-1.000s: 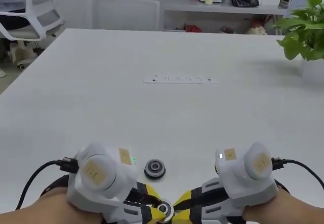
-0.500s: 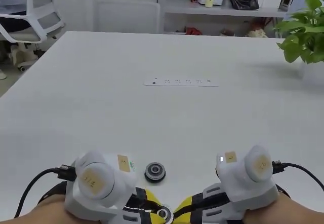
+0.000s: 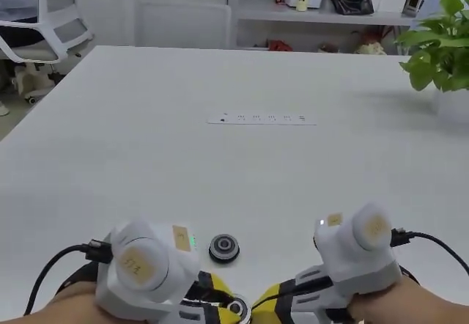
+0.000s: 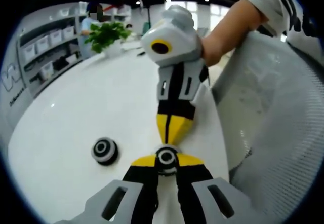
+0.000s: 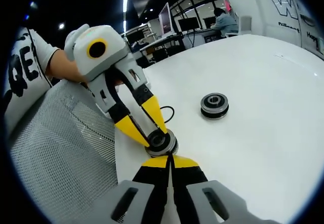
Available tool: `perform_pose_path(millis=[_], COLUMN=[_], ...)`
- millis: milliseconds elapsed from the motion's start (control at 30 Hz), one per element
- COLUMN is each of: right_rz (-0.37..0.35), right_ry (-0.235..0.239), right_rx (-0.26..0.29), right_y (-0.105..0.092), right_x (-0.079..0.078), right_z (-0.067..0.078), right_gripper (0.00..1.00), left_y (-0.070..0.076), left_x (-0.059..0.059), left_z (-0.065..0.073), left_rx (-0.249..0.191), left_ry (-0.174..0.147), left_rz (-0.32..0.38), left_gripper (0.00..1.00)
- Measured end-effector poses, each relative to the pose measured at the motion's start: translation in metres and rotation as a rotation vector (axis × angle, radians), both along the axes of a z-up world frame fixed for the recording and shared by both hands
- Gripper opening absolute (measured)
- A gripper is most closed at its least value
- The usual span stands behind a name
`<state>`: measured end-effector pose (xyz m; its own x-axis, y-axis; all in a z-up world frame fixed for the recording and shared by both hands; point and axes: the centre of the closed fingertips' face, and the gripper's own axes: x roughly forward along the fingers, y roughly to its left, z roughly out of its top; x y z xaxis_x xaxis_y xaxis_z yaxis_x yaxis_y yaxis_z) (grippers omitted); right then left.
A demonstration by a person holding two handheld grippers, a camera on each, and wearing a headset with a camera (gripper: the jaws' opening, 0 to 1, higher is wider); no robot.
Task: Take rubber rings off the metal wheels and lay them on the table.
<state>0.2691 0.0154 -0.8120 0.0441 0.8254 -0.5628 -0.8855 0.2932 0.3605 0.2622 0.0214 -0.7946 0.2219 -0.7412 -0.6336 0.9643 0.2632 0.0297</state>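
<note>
A small metal wheel (image 4: 166,156) with a black rubber ring sits clamped between my left gripper's (image 4: 166,160) yellow tips, just above the table's near edge. My right gripper (image 5: 169,159) meets it head-on, jaws pressed together on the ring at the wheel's (image 5: 161,142) rim. In the head view both grippers converge at the bottom edge, left gripper (image 3: 229,308) and right gripper (image 3: 251,311), with the held wheel (image 3: 236,308) between them. A second wheel (image 3: 224,248), ring still on, lies flat on the table just beyond them; the same second wheel (image 5: 214,105) is in the right gripper view.
The white table (image 3: 234,177) stretches away in front. A white power strip (image 3: 261,118) lies mid-table and a potted plant (image 3: 440,45) stands at the far right. Cables (image 3: 51,262) trail from both grippers. A grey mesh chair (image 4: 273,112) is close behind.
The view has shifted slightly. Both grippers and the held wheel sit a little lower in the picture, and the right gripper has tilted a bit. The loose wheel has stayed put.
</note>
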Motion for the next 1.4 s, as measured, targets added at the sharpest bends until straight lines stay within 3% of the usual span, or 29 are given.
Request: perform_pose_path(millis=[200, 467, 1400], right_rz=[-0.063, -0.099, -0.107], right_ry=[0.063, 0.103, 0.126], right_rx=[0.062, 0.105, 0.132], right_y=[-0.003, -0.002, 0.002], right_x=[0.005, 0.006, 0.003], right_z=[0.007, 0.012, 0.018], right_gripper=[0.0, 0.0, 0.0], left_y=[0.0, 0.001, -0.001], left_x=[0.001, 0.001, 0.003], left_z=[0.0, 0.0, -0.001], left_rx=[-0.001, 0.001, 0.018], left_ry=[-0.004, -0.007, -0.002], left_rz=[0.002, 0.008, 0.038], left_gripper=[0.13, 0.13, 0.12])
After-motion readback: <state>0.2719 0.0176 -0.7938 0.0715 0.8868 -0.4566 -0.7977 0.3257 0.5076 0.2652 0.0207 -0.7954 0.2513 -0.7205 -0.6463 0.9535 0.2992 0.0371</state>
